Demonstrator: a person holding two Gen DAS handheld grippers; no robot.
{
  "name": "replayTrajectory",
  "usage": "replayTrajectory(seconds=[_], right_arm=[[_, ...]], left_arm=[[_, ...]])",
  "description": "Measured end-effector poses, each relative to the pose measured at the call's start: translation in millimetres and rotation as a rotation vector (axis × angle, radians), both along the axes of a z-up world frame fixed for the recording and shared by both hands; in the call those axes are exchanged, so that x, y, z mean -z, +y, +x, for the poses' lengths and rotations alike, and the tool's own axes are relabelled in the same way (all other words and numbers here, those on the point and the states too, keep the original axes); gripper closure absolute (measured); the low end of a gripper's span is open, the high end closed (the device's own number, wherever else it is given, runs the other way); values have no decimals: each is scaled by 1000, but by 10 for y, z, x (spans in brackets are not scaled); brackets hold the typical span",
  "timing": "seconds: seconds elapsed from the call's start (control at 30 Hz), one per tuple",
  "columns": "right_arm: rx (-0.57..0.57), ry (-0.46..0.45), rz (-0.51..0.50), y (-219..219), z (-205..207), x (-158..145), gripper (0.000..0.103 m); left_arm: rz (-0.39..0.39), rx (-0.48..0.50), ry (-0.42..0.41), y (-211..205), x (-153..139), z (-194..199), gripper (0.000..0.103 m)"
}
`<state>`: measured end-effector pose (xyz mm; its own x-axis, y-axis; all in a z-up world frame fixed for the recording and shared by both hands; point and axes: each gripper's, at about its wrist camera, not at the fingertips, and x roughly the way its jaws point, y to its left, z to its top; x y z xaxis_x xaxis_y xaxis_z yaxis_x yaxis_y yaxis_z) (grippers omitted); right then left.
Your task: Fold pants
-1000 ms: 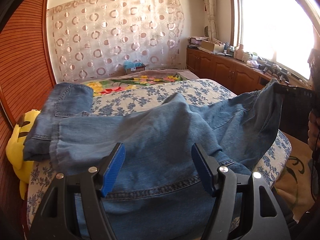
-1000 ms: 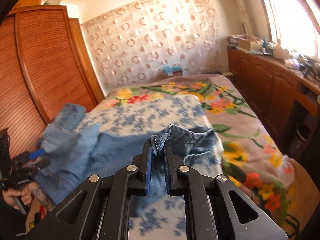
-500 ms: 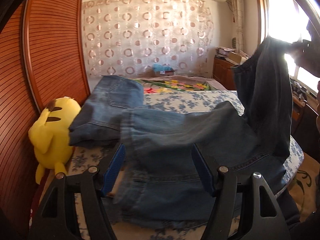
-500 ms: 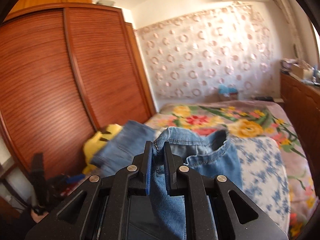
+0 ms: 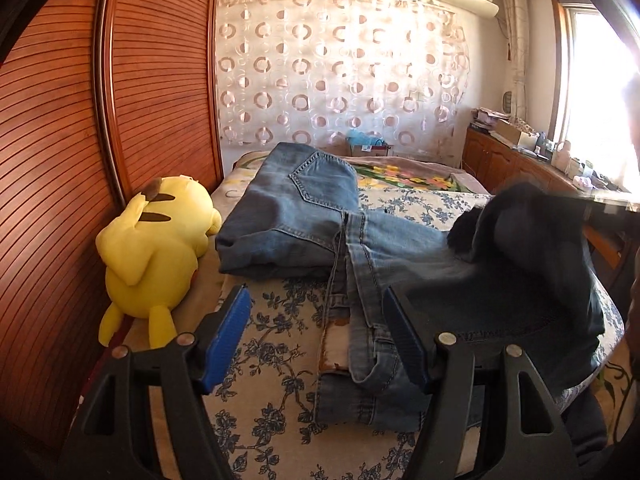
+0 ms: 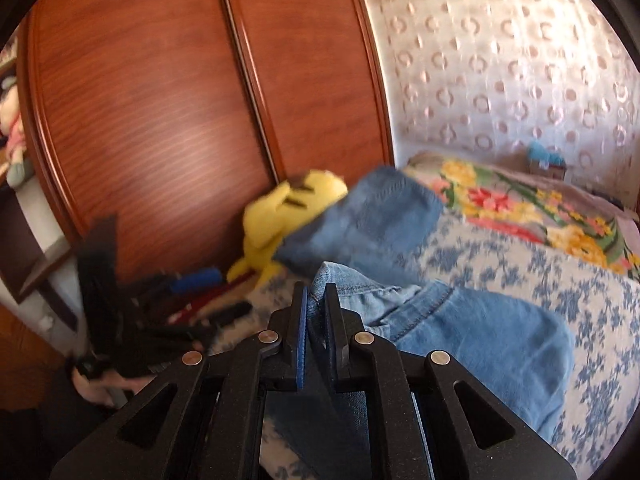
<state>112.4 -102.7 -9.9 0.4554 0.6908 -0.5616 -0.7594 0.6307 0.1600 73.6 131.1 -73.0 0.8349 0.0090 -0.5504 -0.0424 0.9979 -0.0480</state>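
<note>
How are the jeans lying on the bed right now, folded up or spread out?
Partly folded. The jeans are doubled over near the yellow plush toy; the right gripper holds a denim edge.

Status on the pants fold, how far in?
Midway, by the look of it. Done: one end of the jeans lies folded flat on the bed beside the yellow plush. In hand: the right gripper is shut on a denim edge, with that part raised over the rest. The left gripper is open, holding nothing. Left: lay the raised part down and flatten the stack.
</note>
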Motion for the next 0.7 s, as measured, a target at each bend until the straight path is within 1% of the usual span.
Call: replayTrajectory(seconds=[0.07, 0.13, 0.23, 0.33, 0.43, 0.53, 0.6, 0.63, 0.67, 0.7], right_arm=[[18, 9, -41, -18, 22, 108, 92], [16, 18, -46, -85, 27, 132, 85], [35, -20, -58, -190, -26, 91, 75], [59, -37, -56, -334, -16, 39, 73], [104, -68, -80, -479, 23, 52, 72], [148, -77, -116, -661, 44, 141, 69], [187, -90, -152, -795, 50, 262, 67], [204, -89, -170, -854, 57, 328, 66], [224, -87, -192, -918, 73, 406, 65], [246, -86, -215, -989, 88, 497, 65]], left_arm=[[-1, 6, 3, -26, 7, 14, 35], [-7, 16, 5, -76, 16, 26, 35], [-7, 39, 7, -184, 19, 55, 35], [-13, 72, 14, -292, 38, 103, 35], [-27, 112, 29, -427, 89, 168, 35], [-32, 150, 36, -573, 124, 198, 35], [-34, 196, 34, -684, 148, 203, 35], [-29, 217, 34, -748, 156, 206, 38], [-26, 234, 35, -798, 155, 207, 44], [-25, 256, 38, -854, 157, 218, 46]])
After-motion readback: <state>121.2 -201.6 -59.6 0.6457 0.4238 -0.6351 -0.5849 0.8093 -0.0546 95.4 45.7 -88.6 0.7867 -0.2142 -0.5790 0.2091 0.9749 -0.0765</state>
